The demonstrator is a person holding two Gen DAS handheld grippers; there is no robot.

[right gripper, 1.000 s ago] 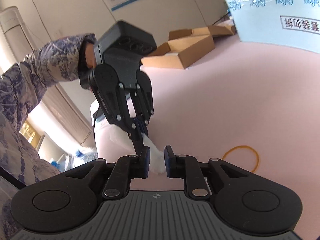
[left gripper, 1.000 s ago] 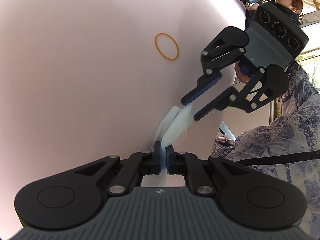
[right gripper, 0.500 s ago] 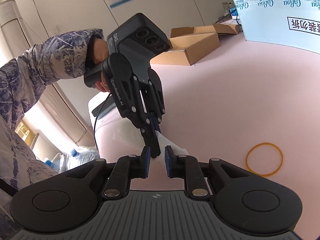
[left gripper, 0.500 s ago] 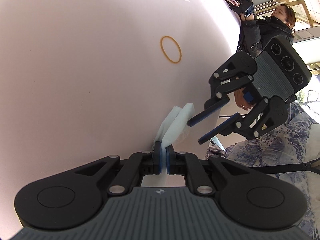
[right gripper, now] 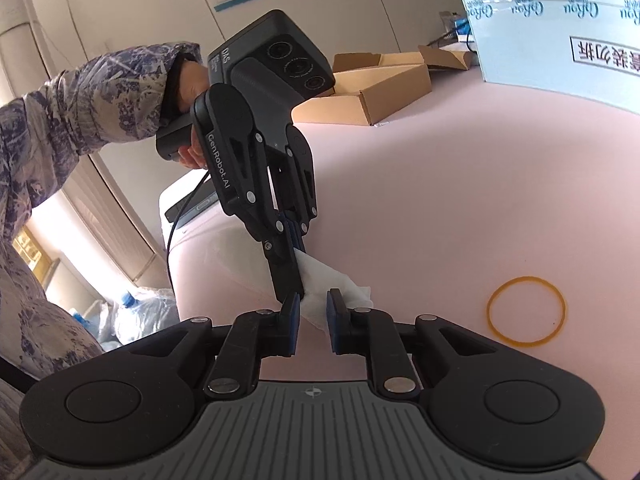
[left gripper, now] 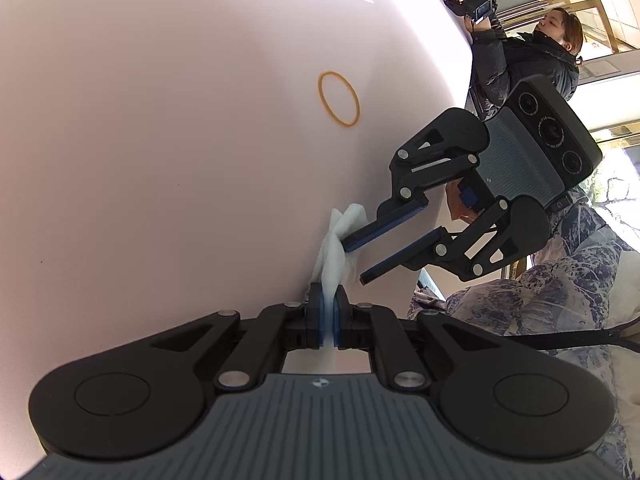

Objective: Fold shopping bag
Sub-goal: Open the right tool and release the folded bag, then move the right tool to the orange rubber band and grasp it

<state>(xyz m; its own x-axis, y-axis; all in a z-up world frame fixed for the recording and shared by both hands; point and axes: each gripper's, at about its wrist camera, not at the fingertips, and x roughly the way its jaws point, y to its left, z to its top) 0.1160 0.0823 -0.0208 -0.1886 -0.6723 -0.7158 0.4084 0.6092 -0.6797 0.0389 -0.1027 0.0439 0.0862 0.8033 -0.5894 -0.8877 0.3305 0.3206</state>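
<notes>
The folded white shopping bag [left gripper: 338, 240] is a small compact bundle near the counter's [left gripper: 160, 160] near edge, its long axis running from the left hand-held gripper [left gripper: 329, 316], clamped on one end, toward the right hand-held gripper [right gripper: 313, 312]. The right one's narrow jaws straddle the free end without visibly pressing it; it is the nearer to that end. Count: one bag, two grippers, one yellow rubber band [right gripper: 526, 311] lying apart toward the counter's middle.
</notes>
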